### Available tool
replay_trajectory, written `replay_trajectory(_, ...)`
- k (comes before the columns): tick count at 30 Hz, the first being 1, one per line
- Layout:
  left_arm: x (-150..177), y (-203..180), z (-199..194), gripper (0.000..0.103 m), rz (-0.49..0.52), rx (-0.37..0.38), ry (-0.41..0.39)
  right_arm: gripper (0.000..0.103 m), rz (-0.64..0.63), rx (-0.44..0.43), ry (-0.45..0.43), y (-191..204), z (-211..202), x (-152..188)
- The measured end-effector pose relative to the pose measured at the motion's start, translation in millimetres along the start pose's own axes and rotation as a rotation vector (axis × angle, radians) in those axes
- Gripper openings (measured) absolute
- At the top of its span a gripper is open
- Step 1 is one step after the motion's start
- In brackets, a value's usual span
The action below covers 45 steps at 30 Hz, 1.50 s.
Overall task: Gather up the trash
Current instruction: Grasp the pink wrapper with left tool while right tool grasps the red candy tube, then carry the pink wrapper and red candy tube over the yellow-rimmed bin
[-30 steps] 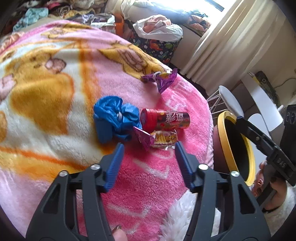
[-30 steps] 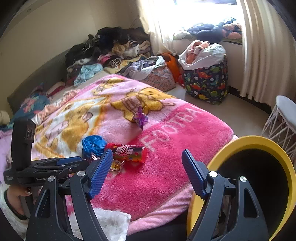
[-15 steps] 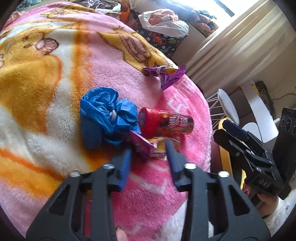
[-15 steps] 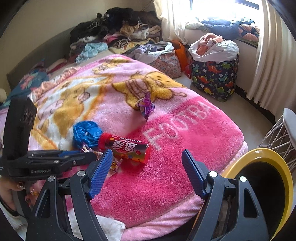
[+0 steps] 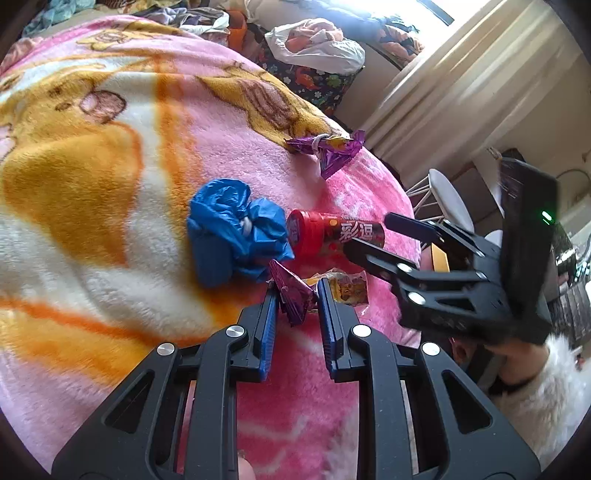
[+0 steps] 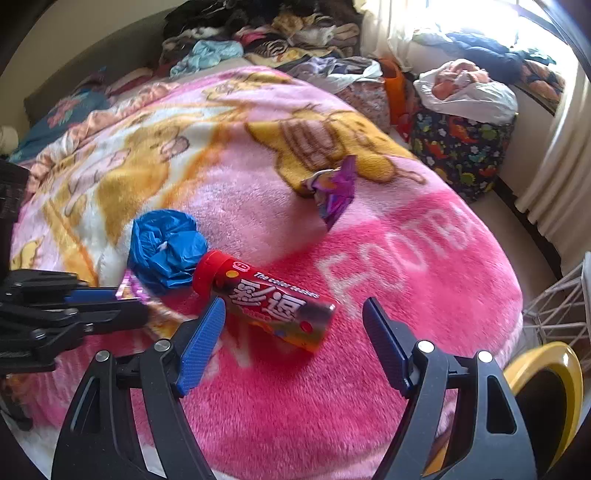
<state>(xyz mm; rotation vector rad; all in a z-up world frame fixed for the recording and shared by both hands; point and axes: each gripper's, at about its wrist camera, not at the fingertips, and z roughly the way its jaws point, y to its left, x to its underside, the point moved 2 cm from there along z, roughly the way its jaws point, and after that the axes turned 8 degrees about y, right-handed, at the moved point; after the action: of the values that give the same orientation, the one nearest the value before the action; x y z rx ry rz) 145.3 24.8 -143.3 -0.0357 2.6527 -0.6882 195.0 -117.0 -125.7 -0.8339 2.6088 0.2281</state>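
Observation:
My left gripper is shut on a small purple and yellow snack wrapper lying on the pink blanket. Just beyond it lie a crumpled blue plastic bag and a red-capped candy tube on its side. My right gripper is open and hovers over the candy tube, one finger on each side, not touching it. A twisted purple wrapper lies farther back on the blanket. The right wrist view shows the left gripper at the left, beside the blue bag.
A yellow-rimmed bin stands off the bed's near right corner, next to a white wire stool. Piles of clothes and a dinosaur-print hamper sit beyond the bed, near the curtains. A person's hand in a white fluffy sleeve holds the right gripper.
My left gripper's jaws have come together onto the small snack wrapper. The right gripper has come down and leftward from beside the bin to over the candy tube, still open.

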Motion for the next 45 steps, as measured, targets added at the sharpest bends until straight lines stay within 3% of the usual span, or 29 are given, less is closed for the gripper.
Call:
replay_trajectory(7,7,7,-19,0.015,-0.005,-0.005,-0.018,0.070,-0.004,-0.063,0.043,0,20,-11)
replay_trajectory(10,6,7,-28,0.015,-0.004,-0.013,-0.035,0.057,0.037,-0.103,0.051,-4,26,-10)
replay_trajectory(12,5,7,-34,0.015,-0.003,-0.008,-0.047,0.039,0.061,-0.129,0.045,-5,24,-7)
replay_trajectory(15,4,6,-43,0.015,0.007,-0.015,-0.066,0.033,0.096,-0.172,0.023,-8,17,-2)
replay_trajectory(18,1,4,-48,0.015,0.011,-0.018,-0.080,0.030,0.130,-0.209,-0.014,-11,4,5)
replay_trajectory(27,-3,-5,-58,0.015,0.023,-0.017,-0.108,0.026,0.182,-0.212,-0.116,-14,-35,28)
replay_trajectory(45,-9,-45,-54,0.015,0.098,0.008,-0.116,0.021,0.302,-0.197,-0.225,-38,-76,66)
